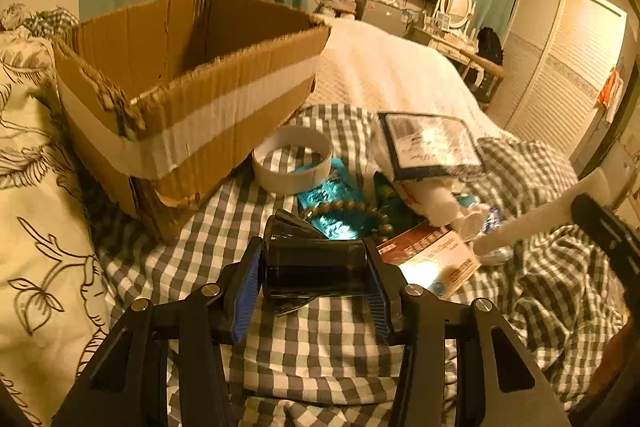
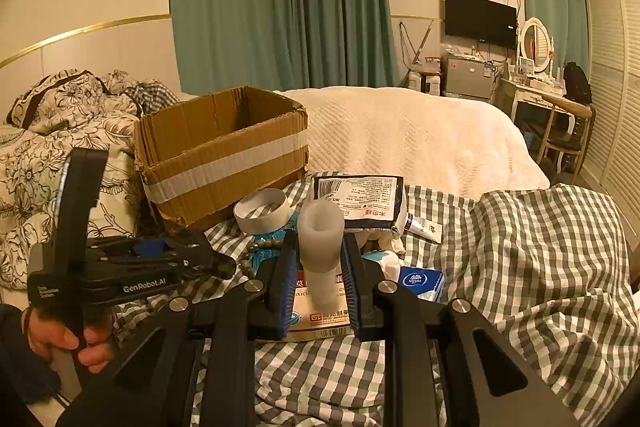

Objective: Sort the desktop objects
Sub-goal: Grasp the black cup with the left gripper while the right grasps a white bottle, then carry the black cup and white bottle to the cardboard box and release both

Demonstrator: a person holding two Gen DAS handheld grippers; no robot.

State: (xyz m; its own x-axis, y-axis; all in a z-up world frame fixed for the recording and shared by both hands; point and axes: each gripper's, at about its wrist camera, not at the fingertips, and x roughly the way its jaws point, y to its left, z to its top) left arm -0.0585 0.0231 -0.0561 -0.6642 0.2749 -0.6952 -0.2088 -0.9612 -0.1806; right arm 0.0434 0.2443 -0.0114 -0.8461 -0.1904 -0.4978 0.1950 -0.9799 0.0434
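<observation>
My left gripper [image 1: 314,273] is shut on a black shiny cylinder [image 1: 316,267] and holds it above the checked cloth, just right of the open cardboard box [image 1: 192,87]. My right gripper [image 2: 320,263] is shut on a white tube-like roll [image 2: 321,243] and holds it upright above a flat medicine box [image 2: 320,311]. The white roll also shows at the right of the left wrist view [image 1: 532,223]. The left gripper's body shows in the right wrist view [image 2: 132,267], held by a hand.
A white tape ring [image 1: 292,159], a blue foil packet [image 1: 332,203], a bead bracelet [image 1: 348,211], a dark-edged packet [image 1: 430,143], a medicine box [image 1: 432,259] and small white bottles [image 1: 440,205] lie on the checked cloth [image 1: 320,359]. A tissue pack [image 2: 420,281] lies right.
</observation>
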